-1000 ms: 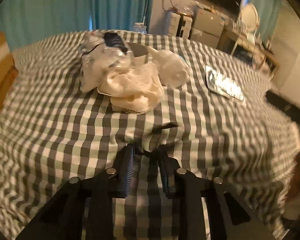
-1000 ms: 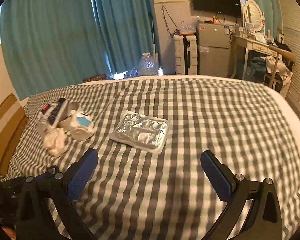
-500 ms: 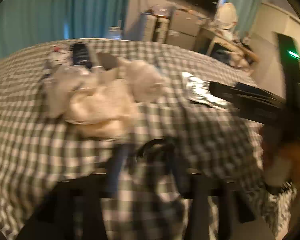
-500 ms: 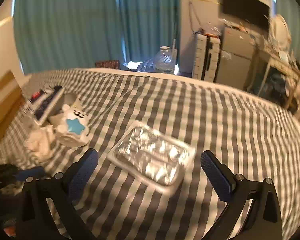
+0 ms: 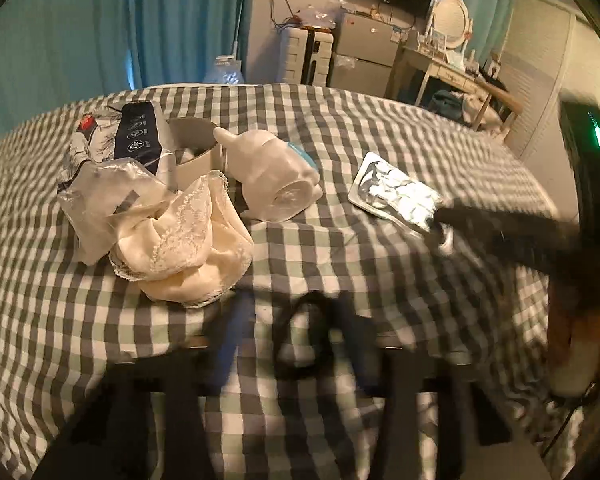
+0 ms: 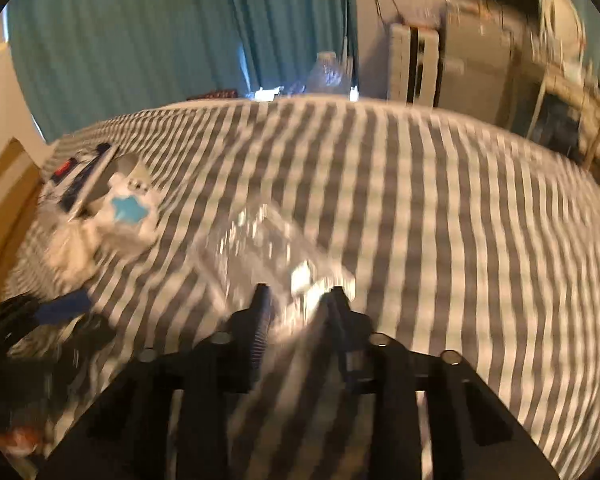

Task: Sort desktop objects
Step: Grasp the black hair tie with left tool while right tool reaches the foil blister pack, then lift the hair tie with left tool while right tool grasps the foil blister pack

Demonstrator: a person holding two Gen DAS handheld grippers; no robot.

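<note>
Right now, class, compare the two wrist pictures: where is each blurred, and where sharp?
Left wrist view: lace cloth and white figurine sharp; its own claw and the right claw smeared. Right wrist view: nearly all streaked, checked cover and foil pack included.

Your right gripper [image 6: 298, 300] is matte black, its linkage studded with round silver pivot screws, and its fingers [image 6: 260, 312] carry ribbed blue pads. Your left gripper [image 5: 296, 328] blurs, black-framed, blue-padded; a green light glows on the right unit's black body.
</note>
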